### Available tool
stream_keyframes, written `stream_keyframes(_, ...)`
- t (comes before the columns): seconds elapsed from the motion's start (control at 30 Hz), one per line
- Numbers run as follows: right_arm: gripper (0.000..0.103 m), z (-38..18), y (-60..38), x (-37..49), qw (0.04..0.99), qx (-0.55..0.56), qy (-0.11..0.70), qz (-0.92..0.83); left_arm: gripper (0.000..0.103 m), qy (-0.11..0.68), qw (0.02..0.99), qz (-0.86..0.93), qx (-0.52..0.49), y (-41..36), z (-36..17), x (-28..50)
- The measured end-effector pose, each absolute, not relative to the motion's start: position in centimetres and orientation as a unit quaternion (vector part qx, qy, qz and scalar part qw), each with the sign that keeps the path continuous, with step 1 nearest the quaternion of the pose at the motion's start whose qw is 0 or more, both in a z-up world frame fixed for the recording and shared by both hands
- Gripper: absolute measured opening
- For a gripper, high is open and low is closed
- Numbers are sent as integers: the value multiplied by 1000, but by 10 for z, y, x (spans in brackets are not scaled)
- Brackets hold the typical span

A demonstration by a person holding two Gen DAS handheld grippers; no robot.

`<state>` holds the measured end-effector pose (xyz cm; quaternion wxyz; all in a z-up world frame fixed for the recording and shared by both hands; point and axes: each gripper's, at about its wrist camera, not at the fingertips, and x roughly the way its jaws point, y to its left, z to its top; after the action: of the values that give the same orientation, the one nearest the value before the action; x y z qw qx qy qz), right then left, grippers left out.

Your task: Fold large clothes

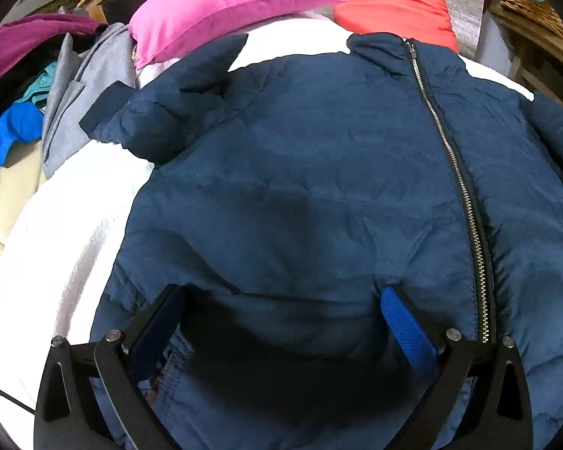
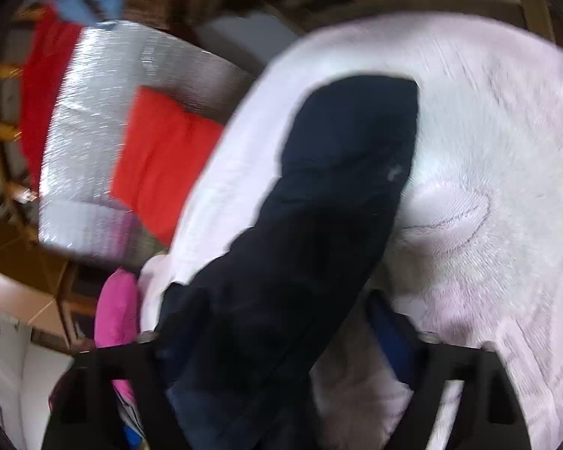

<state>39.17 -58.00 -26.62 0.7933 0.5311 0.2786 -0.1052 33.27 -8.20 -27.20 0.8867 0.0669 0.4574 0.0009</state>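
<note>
A navy padded jacket (image 1: pixel 319 172) lies front up on a white bed cover (image 1: pixel 67 232), zipped, with its collar at the far end. Its left sleeve (image 1: pixel 161 112) is bent inward near the pink pillow. My left gripper (image 1: pixel 281 300) is open, its fingers spread just above the jacket's lower front, near the hem. In the blurred right wrist view, the other navy sleeve (image 2: pixel 319 225) stretches away over the white cover (image 2: pixel 488 187). My right gripper (image 2: pixel 274 318) looks open, with the sleeve's near end lying between its fingers.
A pink pillow (image 1: pixel 214 7) and a red pillow (image 1: pixel 390 0) lie at the head of the bed. A heap of grey, maroon and blue clothes (image 1: pixel 56 86) sits at the left. A wicker and wood piece of furniture (image 1: pixel 533 11) stands at the right.
</note>
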Motion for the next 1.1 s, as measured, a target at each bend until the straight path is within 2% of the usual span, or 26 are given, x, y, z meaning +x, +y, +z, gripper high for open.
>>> stream_keyframes(0.07,60,-277,-586,401,783,548,277,-96,103,455,888,3,64,-81,-274,329)
stream_keyframes(0.2,23,-276,-584,404,799,530,264,-106,103,460,887,4,31,-73,-277,322)
stream_keyframes(0.33,18,-245,-567,394,840,485,223,-98,103,470,882,3,34,-74,-275,324)
stream_keyframes(0.43,18,-208,-533,385,879,428,197,-77,103,484,873,-3,63,-78,-262,336)
stream_keyframes(0.63,18,-165,-424,381,920,334,201,31,103,390,916,24,92,-80,-224,320)
stream_keyframes(0.77,18,-182,-347,385,906,317,251,124,103,373,924,34,75,-65,-215,317)
stream_keyframes(0.9,21,-225,-303,396,860,354,313,191,103,352,932,54,63,-50,-212,318)
stream_keyframes(0.93,24,-235,-298,397,848,361,337,195,103,346,935,54,60,-48,-210,318)
stream_keyframes(1.0,58,-251,-297,395,824,383,370,195,103,338,938,48,56,-48,-208,314)
stream_keyframes(1.03,64,-254,-301,386,818,395,371,195,103,335,940,42,54,-50,-206,313)
stream_keyframes(1.1,67,-252,-313,370,821,407,355,187,103,329,943,23,51,-57,-205,312)
